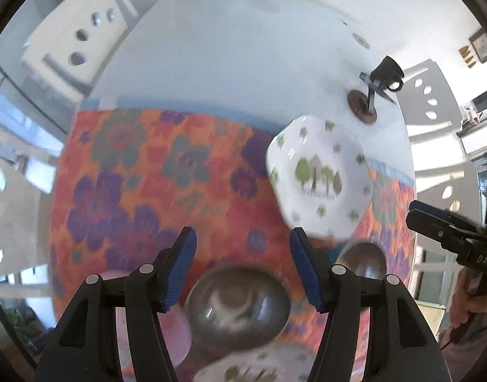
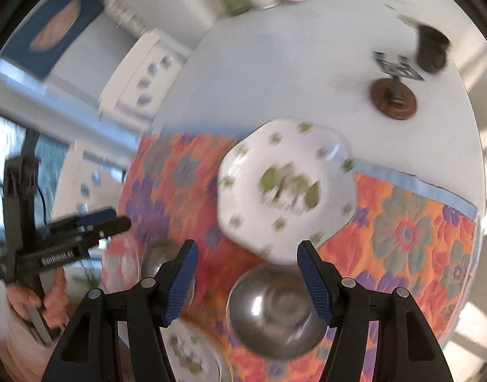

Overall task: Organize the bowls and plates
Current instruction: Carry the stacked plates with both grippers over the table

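Both claws empty, jaws apart | we see white plate (image 2: 284, 187) ahead of right claw (image 2: 247, 281), left claw (image 1: 243, 269) farther off.

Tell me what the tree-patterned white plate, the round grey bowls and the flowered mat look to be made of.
White plate: probably glazed ceramic, glossy white with printed green trees; melamine can't be ruled out.
Grey bowls: likely polished stainless steel, with mirror-like highlights and dark reflections.
Flowered mat: seemingly quilted fabric, matte, with puckered stitched flowers and a pale blue bound edge.
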The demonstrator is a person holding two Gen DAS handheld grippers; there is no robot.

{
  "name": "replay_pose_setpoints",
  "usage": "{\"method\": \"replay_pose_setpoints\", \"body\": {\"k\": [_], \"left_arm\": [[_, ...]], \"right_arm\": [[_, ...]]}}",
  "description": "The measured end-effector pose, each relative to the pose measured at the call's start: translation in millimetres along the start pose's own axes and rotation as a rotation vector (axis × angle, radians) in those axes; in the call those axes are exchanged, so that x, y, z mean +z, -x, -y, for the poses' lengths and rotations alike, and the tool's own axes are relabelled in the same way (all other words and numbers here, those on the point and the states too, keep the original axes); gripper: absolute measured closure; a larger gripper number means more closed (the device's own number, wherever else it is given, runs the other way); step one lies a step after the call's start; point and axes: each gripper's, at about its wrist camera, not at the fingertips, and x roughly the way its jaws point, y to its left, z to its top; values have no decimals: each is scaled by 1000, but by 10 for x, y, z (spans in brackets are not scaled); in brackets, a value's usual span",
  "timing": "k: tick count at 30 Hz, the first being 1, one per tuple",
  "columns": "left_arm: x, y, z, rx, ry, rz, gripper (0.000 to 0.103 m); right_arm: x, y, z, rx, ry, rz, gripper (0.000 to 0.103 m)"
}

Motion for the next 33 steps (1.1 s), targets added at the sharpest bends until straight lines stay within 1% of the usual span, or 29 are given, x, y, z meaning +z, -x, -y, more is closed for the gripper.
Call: {"method": "replay_pose_setpoints", "body": {"k": [1,2,4,6,10,11,12,15,18,20,22,24,25,27,30,33], "left_arm": [[64,-70,15,-4,4,-4,44],[136,-158,30,-4,10,-12,44],[245,-378,72,-7,21,-34,44],[315,-618,107,-13,31,-64,44],[341,-956,181,-11,24,-115,44],[338,-1021,198,-8,19,-126,45],[333,-1080,213,-7,18,-134,46],[318,-1204,270,-23,9,-148,46],[335,-1269,323,-21,-6,-153,47],[346,-1305,354,-29,-11,-156,47],[358,-1346,397,-26,-25,-152,50],[356,-1397,424,3,-37,-139,63],[350,-1432,423,15,-37,-134,63],[352,-1429,428,4,-26,-106,65],[349,-1423,529,29,-80,-89,66],[348,-1414,520,18,-84,-93,66]], "right_arm": [[82,-22,144,25,-38,18,41],[138,-41,253,29,-63,30,41],[232,-135,477,-17,-105,49,41],[278,-239,661,-41,-137,62,41],[312,-520,1000,-37,-223,68,41],[319,-565,1034,-35,-230,65,41],[336,-638,1062,-25,-226,59,41],[369,-762,1075,-6,-208,61,41],[403,-906,1061,-19,-185,39,41],[413,-988,1040,-20,-181,31,44],[432,-1060,1006,-21,-170,27,46],[458,-1100,956,-34,-140,31,49],[465,-1105,941,-36,-125,31,50],[496,-1150,880,-34,-105,27,52],[483,-1129,882,-36,-85,24,52],[470,-1107,920,-16,-90,26,52]]}}
